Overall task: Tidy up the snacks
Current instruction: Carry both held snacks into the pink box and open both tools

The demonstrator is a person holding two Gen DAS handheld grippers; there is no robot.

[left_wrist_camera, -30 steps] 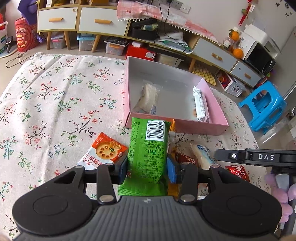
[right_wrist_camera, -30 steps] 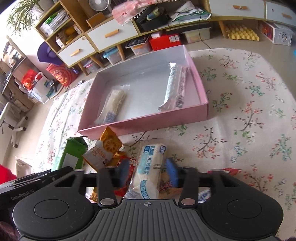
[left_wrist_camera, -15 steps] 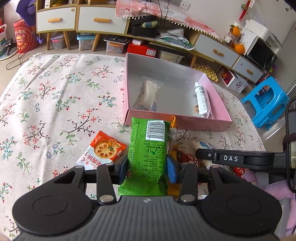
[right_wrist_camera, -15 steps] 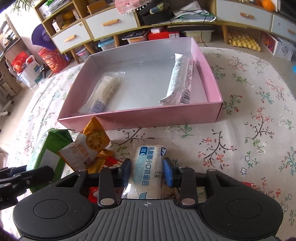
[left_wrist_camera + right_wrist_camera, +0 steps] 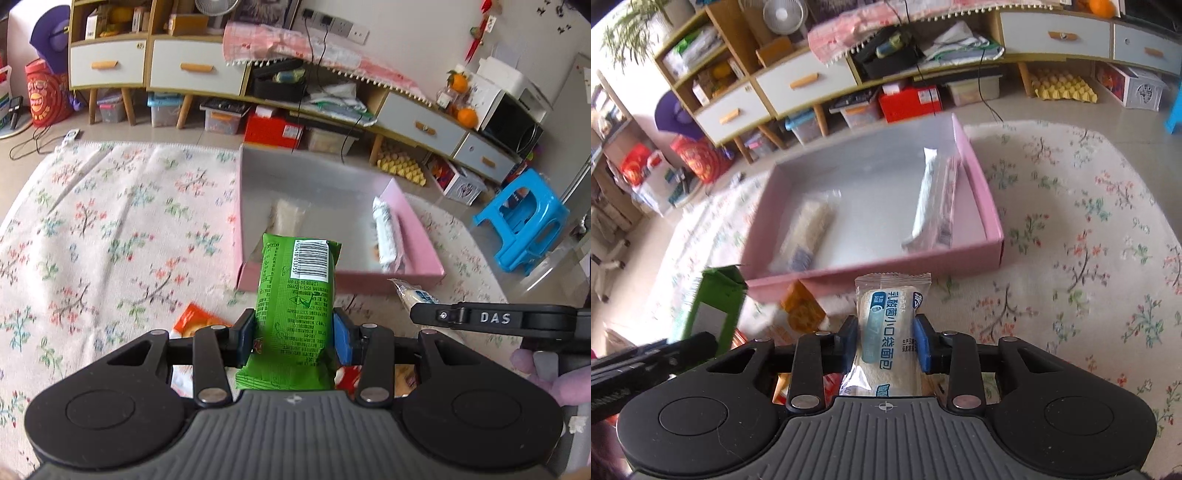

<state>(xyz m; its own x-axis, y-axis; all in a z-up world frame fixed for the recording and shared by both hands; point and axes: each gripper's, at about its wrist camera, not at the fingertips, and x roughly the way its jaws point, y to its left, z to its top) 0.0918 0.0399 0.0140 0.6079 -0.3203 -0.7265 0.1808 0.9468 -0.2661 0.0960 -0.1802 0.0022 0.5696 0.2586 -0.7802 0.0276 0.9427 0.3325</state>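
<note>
- Your left gripper (image 5: 293,330) has its jaws pressed against both sides of a green snack packet (image 5: 295,306); the packet stands on end between the pads, barcode panel toward the camera, its top reaching across the near wall of the pink box (image 5: 421,271).
- Your right gripper (image 5: 885,341) is clamped narrow on a clear-wrapped bread roll (image 5: 890,325) with a blue label, held just short of the box's near wall.
- Inside the box, a pale bread packet (image 5: 809,236) lies at the left, and a long white-wrapped snack (image 5: 934,199) lies along the right wall.
- An orange cracker packet (image 5: 801,310) lies on the cloth just outside the near wall, between the two grippers.
- All of this sits on a floral tablecloth (image 5: 110,229); behind it you have low cabinets with white drawers (image 5: 195,70) and a blue stool (image 5: 524,225) on the floor to the right.
</note>
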